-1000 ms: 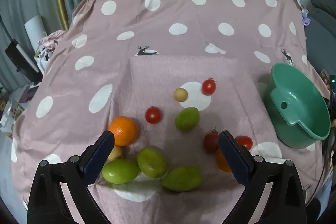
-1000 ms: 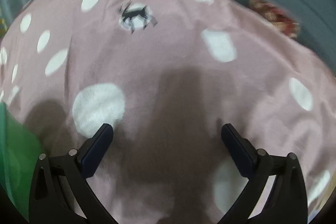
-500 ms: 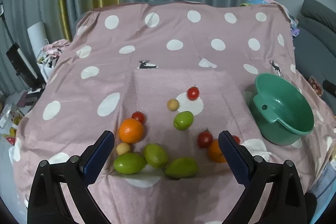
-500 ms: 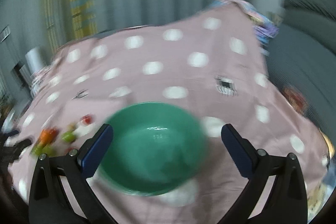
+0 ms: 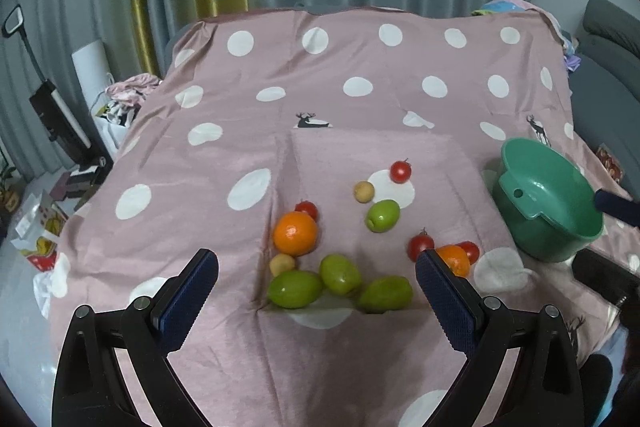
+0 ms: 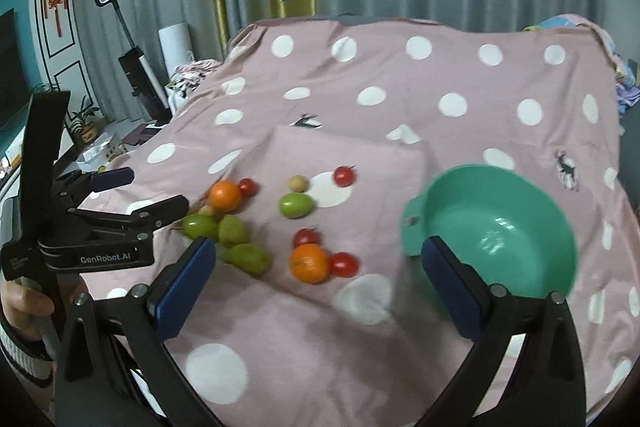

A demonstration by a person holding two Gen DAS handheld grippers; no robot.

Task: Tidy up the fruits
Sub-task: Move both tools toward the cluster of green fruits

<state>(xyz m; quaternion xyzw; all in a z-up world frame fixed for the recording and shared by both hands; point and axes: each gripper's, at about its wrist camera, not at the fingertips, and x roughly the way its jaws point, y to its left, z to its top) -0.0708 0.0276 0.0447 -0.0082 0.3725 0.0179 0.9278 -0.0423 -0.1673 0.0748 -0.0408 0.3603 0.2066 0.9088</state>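
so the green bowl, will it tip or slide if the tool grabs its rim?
The green bowl looks like thin, empty plastic, so probably light and apt to tilt from a one-sided rim grip. It sits on loose cloth, so a push may drag and wrinkle fabric rather than slide it cleanly.

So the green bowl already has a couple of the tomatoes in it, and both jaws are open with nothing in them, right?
Not quite: the green bowl is empty, as the right wrist view shows. The tomatoes all lie on the cloth. Both sets of jaws are open with nothing in them.

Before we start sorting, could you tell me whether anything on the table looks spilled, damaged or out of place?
Nothing looks damaged. The fruits lie loose on the polka-dot cloth, while the green bowl beside them holds none.
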